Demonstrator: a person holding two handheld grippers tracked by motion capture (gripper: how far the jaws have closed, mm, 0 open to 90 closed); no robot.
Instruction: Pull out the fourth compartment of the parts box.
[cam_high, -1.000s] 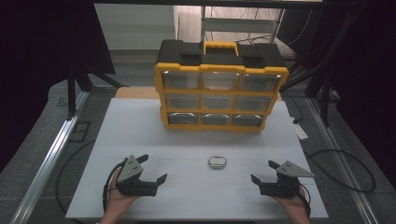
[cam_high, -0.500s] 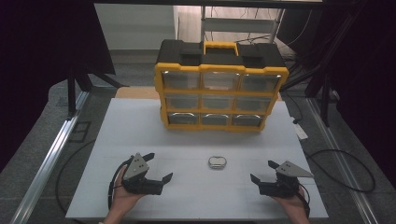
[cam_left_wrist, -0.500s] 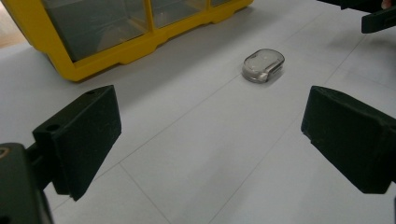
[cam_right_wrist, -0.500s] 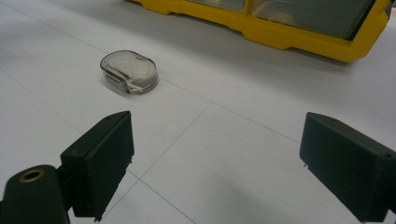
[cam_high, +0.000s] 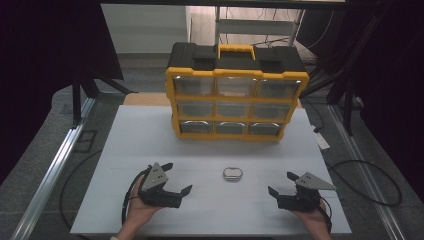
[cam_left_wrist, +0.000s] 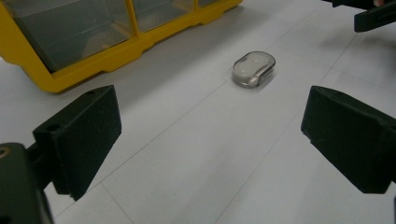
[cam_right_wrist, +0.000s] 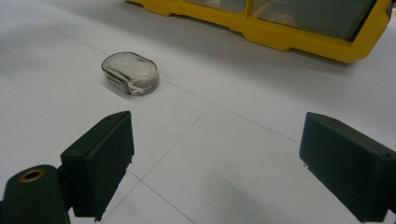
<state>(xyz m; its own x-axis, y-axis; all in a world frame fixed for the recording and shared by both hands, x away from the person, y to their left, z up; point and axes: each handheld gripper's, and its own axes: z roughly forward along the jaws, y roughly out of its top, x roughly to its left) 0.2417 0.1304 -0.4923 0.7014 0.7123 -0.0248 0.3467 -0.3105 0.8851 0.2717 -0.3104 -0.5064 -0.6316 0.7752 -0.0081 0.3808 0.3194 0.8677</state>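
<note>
Clear glossy plastic case (cam_left_wrist: 253, 68); matt white table (cam_high: 210, 150).

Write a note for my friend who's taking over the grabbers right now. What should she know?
Left gripper: open, holding nothing, jaws aimed at the small clear case.
Right gripper: open, holding nothing, on the case's other side.
The case lies flat on the white table, between the grippers, apart from both and in front of the yellow drawer cabinet.
Done: nothing picked up; the cabinet's drawers look shut.
Left: probably grasp the case; the left gripper seems lined up best.
</note>
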